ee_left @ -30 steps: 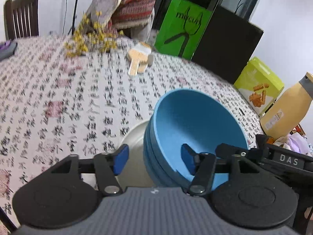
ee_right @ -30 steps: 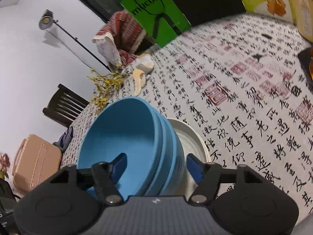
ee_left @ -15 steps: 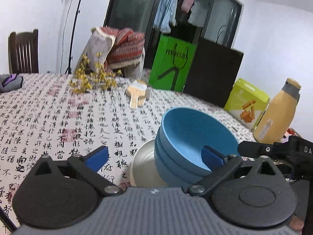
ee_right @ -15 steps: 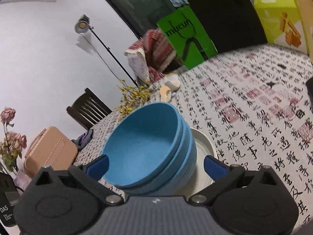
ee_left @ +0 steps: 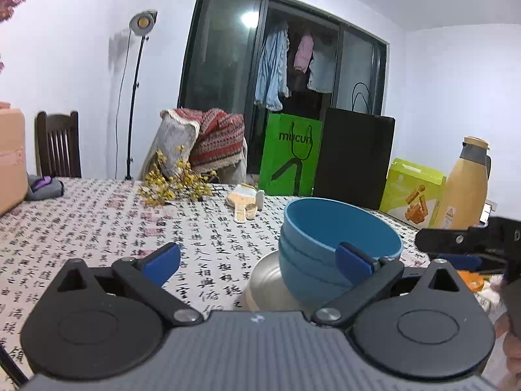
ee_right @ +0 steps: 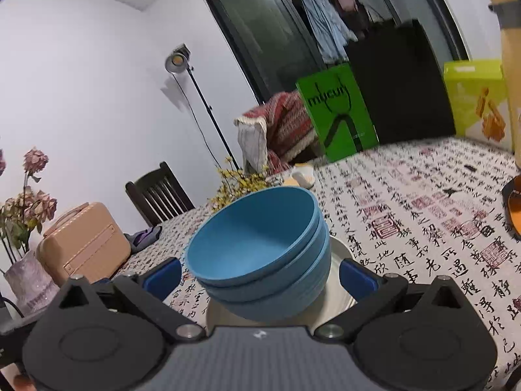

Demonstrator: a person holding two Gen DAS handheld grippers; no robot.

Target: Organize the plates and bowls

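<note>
Three blue bowls (ee_right: 260, 254) sit nested in one stack on a pale plate (ee_right: 338, 280), which lies on the table (ee_right: 423, 215) under its calligraphy-printed cloth; in the left wrist view the stack stands just right of centre with the plate rim showing at its lower left. The left gripper (ee_left: 259, 257) has just been opening and its jaws now stand spread wide; nothing is between its blue pads, though its right pad shows in front of the stack's near wall. The right gripper (ee_right: 260, 275) has likewise just been opening and is equally wide; the bowl stack appears between its fingers in the picture, but the pads do not press on it, so both grippers are empty. The main risk I see is the stack itself: the bowls look tilted on the plate, so a pad that brushes a rim could tip them, or slide the plate on the cloth. The right gripper's arm also shows at the right edge of the left wrist view, close to the left gripper, so the two could knock together. By count: three bowls, one plate, two grippers. Elsewhere there is one yellow bottle (ee_left: 465, 185), one lime-green box (ee_left: 413, 192), one green bag (ee_left: 293, 156), one black bag (ee_left: 353, 156), one spray of yellow flowers (ee_left: 172, 185), one wooden chair (ee_left: 58, 143) and one peach case (ee_right: 84, 244), all well apart from the stack.
</note>
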